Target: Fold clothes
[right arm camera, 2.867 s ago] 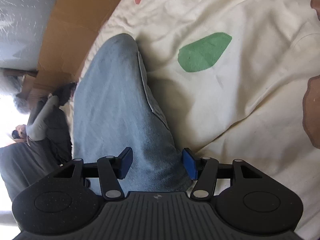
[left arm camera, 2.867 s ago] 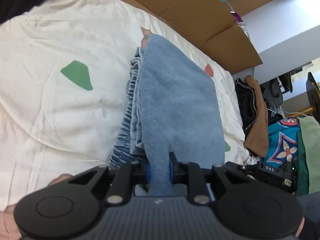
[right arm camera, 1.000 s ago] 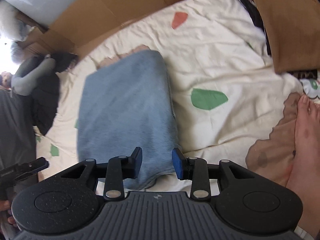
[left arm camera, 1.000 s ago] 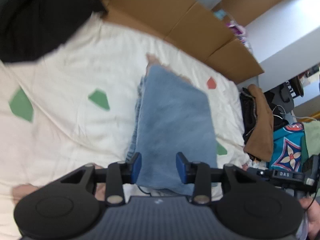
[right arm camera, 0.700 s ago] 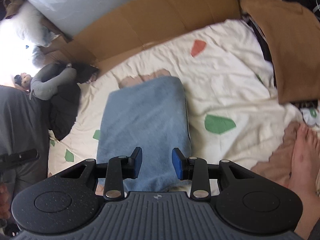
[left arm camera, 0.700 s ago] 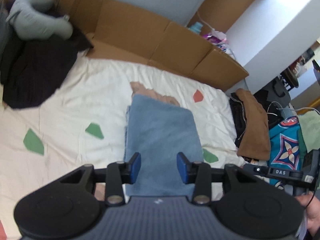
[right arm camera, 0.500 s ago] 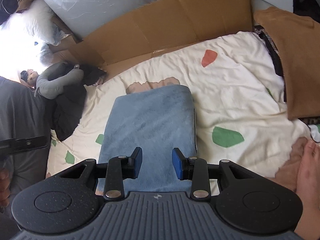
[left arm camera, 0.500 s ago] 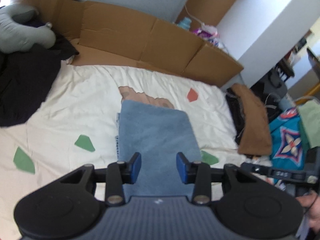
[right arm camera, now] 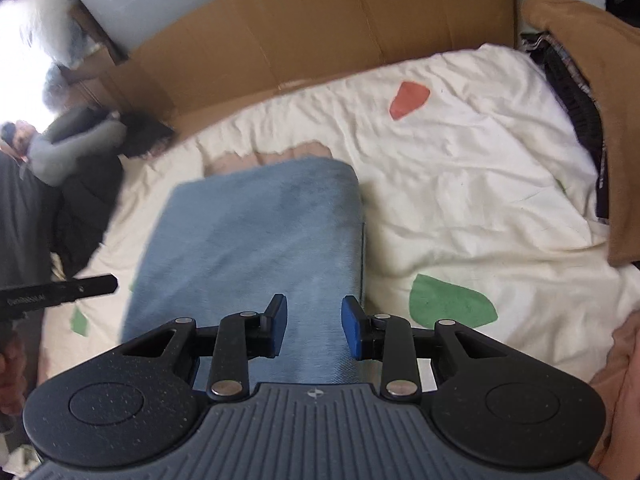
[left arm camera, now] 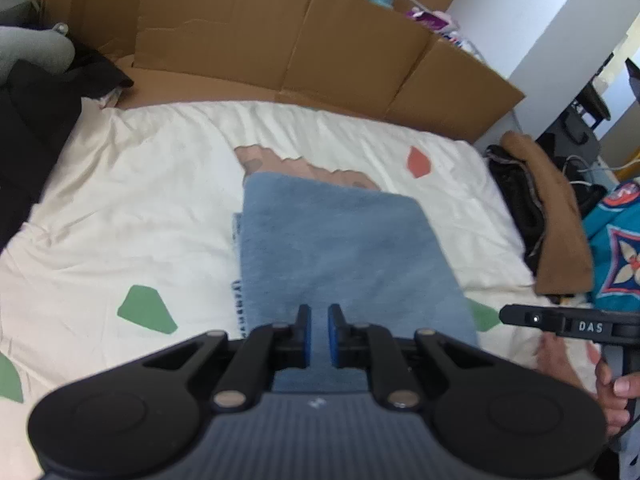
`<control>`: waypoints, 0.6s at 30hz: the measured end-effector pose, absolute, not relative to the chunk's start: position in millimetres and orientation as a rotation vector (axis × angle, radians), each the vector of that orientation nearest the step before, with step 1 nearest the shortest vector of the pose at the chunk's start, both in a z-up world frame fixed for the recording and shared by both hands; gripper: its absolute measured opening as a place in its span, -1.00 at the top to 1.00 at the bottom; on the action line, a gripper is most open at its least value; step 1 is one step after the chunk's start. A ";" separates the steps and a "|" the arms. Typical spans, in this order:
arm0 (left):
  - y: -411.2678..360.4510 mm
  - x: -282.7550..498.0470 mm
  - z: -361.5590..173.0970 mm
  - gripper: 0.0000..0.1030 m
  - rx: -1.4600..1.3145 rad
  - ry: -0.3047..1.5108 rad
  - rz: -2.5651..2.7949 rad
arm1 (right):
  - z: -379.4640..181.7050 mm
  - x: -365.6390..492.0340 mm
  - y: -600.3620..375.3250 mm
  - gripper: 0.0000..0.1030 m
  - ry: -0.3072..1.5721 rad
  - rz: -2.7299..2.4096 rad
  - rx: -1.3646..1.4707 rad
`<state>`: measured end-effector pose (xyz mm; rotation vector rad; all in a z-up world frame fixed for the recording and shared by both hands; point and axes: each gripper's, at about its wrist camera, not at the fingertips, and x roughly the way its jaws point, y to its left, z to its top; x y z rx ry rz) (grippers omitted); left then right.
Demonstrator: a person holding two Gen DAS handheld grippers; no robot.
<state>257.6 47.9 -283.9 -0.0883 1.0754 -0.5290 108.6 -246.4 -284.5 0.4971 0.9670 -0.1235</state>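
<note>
A: How many folded garments lie on the white sheet [left arm camera: 120,184]?
B: One, the blue garment [left arm camera: 340,256]. Folded layers show at its left edge, but I cannot count them.

A: And the coloured patches on the sheet?
B: In the left wrist view I count three green patches [left arm camera: 146,314] and one red patch [left arm camera: 418,161]. One more green shape peeks out beside the garment's right edge.

A: How many grippers?
B: Two, the left gripper [left arm camera: 319,338] and the right gripper [right arm camera: 313,326].

A: Clothes at the side?
B: One brown garment [left arm camera: 556,224] on one black pile [left arm camera: 516,196].
</note>
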 end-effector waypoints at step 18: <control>82.2 248.6 -332.7 0.70 -0.235 1.010 -0.470 | -337.5 127.3 -266.6 0.28 0.949 -0.131 0.502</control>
